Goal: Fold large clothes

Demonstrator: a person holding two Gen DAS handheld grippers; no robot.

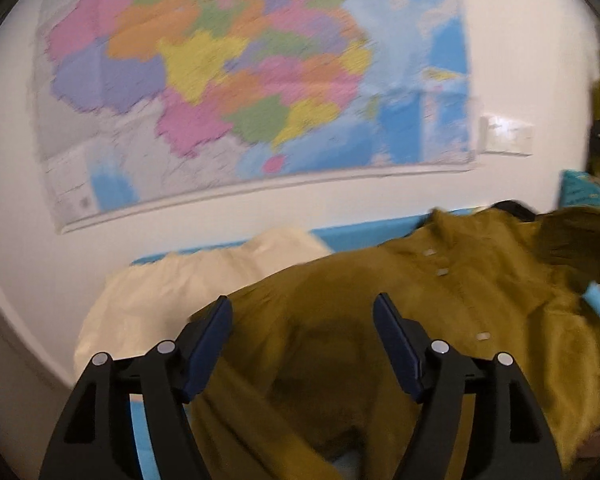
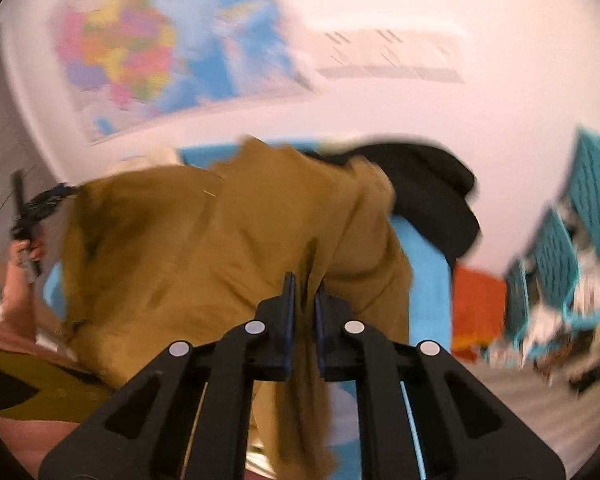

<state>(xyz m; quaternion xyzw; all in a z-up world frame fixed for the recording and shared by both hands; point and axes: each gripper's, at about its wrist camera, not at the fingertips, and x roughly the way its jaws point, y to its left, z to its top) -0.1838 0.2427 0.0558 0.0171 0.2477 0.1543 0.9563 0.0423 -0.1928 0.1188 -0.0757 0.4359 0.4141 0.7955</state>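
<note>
Progress: early, by my judgement. The olive-brown shirt (image 1: 380, 320) lies rumpled and mostly unfolded across the blue surface (image 1: 364, 232), button placket showing; no finished fold is visible.

My right tool (image 2: 304, 292) is clenched on a fold of the shirt's cloth, and the fabric hangs from the pads in a draped strip. My left tool (image 1: 302, 312) stands released, jaws wide, nothing between them, poised above the shirt's near portion.

Remaining: lay the garment flat, bring in the sleeves, fold the body. All of it appears outstanding.

Edges and room: the wall with the map (image 1: 240, 80) stands close behind the far edge of the surface, so there is little room that way. A cream cloth (image 1: 172, 300) lies touching the shirt on the left; a black garment (image 2: 428, 188) lies against its collar end, and an orange item (image 2: 480, 300) sits beyond. Teal crates (image 2: 560, 240) crowd the right side. Open room appears mainly on the near side. Both views are blurred; finer detail I cannot tell.
</note>
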